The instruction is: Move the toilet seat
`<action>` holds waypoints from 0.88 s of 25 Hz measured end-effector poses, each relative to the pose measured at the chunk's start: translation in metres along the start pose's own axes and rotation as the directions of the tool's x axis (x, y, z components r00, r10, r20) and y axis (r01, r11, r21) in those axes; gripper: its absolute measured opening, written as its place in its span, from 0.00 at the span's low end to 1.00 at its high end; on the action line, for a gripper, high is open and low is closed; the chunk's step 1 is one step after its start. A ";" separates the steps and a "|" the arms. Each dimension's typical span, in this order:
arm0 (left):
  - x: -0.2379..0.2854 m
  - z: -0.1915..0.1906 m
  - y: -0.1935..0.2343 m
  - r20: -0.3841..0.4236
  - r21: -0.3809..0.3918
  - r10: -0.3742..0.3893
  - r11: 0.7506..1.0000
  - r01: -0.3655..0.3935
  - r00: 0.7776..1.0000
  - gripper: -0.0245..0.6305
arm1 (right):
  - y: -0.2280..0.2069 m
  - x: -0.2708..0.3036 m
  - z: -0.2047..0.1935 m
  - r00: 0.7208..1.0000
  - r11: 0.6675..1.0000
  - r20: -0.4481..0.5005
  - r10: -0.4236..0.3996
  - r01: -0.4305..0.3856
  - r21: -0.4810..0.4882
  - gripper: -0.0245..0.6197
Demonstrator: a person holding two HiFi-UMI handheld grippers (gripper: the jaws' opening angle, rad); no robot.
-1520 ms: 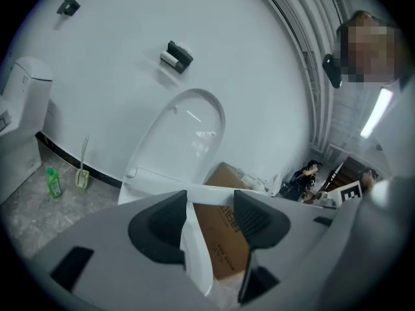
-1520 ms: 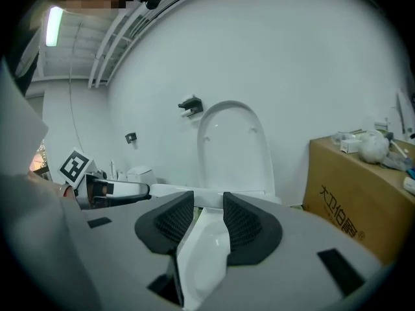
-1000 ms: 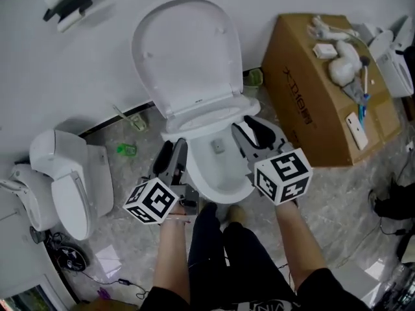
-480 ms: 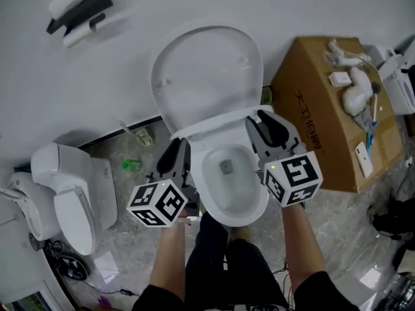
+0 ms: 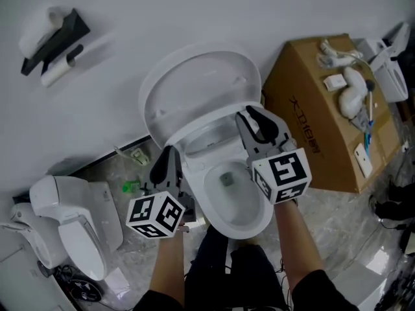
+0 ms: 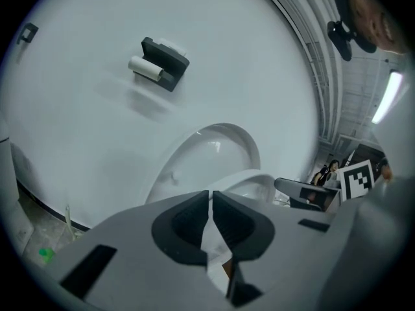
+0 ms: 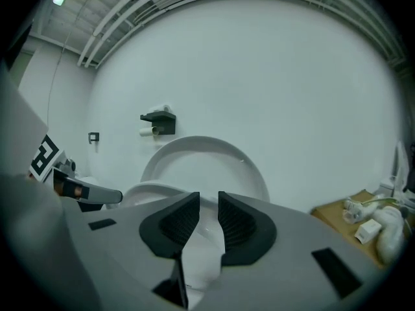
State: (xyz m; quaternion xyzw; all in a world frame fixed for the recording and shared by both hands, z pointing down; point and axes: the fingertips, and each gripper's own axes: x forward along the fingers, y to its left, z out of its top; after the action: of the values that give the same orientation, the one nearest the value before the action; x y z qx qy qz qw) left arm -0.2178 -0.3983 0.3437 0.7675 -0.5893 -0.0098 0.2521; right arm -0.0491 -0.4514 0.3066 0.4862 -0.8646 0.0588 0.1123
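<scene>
Toilet seat (image 5: 200, 124) sits nr cardboard box (image 5: 324, 118) w/ Chinese print.

I note: cardboard box (image 5: 311, 128) just beside the toilet's (image 5: 209, 207) right blocks that side; left, floor (image 5: 110, 173) lies open up to the second toilet (image 5: 71, 225).

Two toilets: a middle toilet (image 5: 249, 219) and a left toilet (image 5: 78, 229). The middle toilet has one lid (image 5: 201, 86) and one seat (image 5: 194, 131). One box (image 5: 311, 128). One paper holder (image 5: 55, 34) on the wall (image 5: 194, 11). One bottle (image 5: 131, 187) and one brush (image 5: 134, 154) on the floor (image 5: 350, 225). Two grippers: the left gripper (image 5: 170, 151) and the right gripper (image 5: 249, 116).
</scene>
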 end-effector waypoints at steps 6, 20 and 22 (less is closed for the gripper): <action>0.020 0.010 0.012 -0.032 0.031 0.011 0.999 -0.010 0.999 0.06 | -0.007 0.028 0.004 1.000 1.000 -0.004 -0.024 0.024 -0.001 0.18; 0.038 0.019 0.022 -0.010 0.118 0.072 0.990 -0.071 0.997 0.05 | -0.013 0.052 0.008 0.999 0.999 0.024 -0.044 0.045 -0.024 0.17; 0.038 0.018 0.021 0.001 0.143 0.058 0.988 -0.058 0.998 0.05 | -0.015 0.050 0.009 0.999 0.999 0.044 -0.015 0.013 0.034 0.17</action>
State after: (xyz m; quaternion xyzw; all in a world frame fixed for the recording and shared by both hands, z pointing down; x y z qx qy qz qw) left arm -0.2305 -0.4433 0.3465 0.7661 -0.6102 0.0408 0.1977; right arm -0.0625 -0.5025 0.3107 0.4953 -0.8623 0.0618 0.0852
